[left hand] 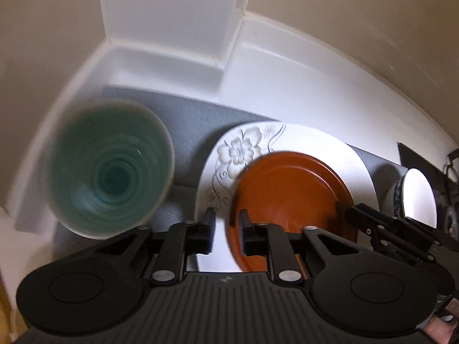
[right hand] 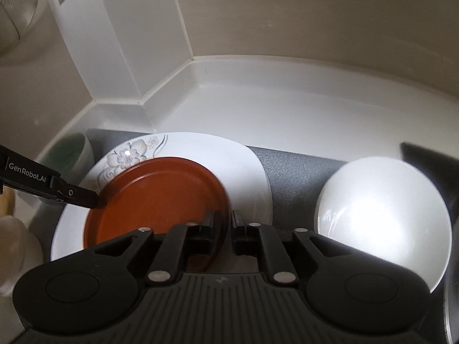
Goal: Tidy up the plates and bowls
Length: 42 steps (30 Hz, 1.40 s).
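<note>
A brown plate [left hand: 289, 197] [right hand: 160, 195] lies on a white plate with a flower print [left hand: 238, 149] [right hand: 200, 154], both on a grey mat [left hand: 183, 114]. My left gripper [left hand: 226, 223] straddles the brown plate's left rim, its jaws slightly apart. My right gripper [right hand: 223, 220] straddles the brown plate's right rim, its jaws narrowly apart; whether either grips is unclear. A green bowl [left hand: 109, 169] stands left of the plates. A white bowl [right hand: 384, 220] with a blue outside [left hand: 418, 195] stands to the right.
White counter [right hand: 287, 109] with a raised back edge meets a beige wall and a white pillar [left hand: 172, 14] at the back. The grey mat [right hand: 295, 166] shows between plates and white bowl. A dark object [right hand: 430, 157] lies at far right.
</note>
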Motion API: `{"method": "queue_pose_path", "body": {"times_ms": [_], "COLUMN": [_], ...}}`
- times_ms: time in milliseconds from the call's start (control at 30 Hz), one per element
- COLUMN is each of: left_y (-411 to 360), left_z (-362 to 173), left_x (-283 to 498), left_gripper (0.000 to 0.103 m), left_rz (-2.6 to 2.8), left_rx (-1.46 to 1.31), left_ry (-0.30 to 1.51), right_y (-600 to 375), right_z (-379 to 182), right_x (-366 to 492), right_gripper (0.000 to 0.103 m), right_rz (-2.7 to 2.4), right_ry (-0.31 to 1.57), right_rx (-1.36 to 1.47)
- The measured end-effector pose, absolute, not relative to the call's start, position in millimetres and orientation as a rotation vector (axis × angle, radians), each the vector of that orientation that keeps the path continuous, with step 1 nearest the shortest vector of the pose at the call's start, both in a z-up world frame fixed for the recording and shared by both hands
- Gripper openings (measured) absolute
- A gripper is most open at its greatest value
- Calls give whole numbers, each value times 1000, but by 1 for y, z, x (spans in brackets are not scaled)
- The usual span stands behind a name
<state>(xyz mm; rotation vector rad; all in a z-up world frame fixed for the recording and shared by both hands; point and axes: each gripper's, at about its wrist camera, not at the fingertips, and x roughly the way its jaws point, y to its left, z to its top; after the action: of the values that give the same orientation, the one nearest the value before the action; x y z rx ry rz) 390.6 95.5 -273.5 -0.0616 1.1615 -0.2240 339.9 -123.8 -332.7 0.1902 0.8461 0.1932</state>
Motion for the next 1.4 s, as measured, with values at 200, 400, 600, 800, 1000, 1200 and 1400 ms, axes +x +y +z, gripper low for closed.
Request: {"method": "queue_pose_path", "body": {"times_ms": [200, 400, 600, 800, 1000, 1200, 1400], "left_y": [83, 67, 13, -46, -67, -81, -54], "left_z": [-245, -225, -227, -245, -267, -285, -274], "left_x": [375, 362, 384, 411, 423, 427, 412], "left_gripper": [93, 93, 93, 90, 80, 47, 40], "left_rz": [-177, -274, -496, -638, -619, -700, -636], "left_rx": [-8, -53, -120, -150, -116, -104, -99], "left_ry": [1081, 1068, 1184, 1340, 1407, 1444, 1403], "right_y": [-143, -173, -234, -288, -300, -306, -306], "right_z": [-315, -289, -277, -292, -301, -313, -304], "right_x": [312, 256, 215, 233, 251, 256, 249], "right_gripper": [43, 66, 67, 67, 67, 67, 65], "right_rz": [165, 120, -29, -31, -11, -35, -36], "right_ry": [784, 723, 671, 736, 778, 826, 794], "right_rx": [296, 351, 481, 723, 808, 838, 837]}}
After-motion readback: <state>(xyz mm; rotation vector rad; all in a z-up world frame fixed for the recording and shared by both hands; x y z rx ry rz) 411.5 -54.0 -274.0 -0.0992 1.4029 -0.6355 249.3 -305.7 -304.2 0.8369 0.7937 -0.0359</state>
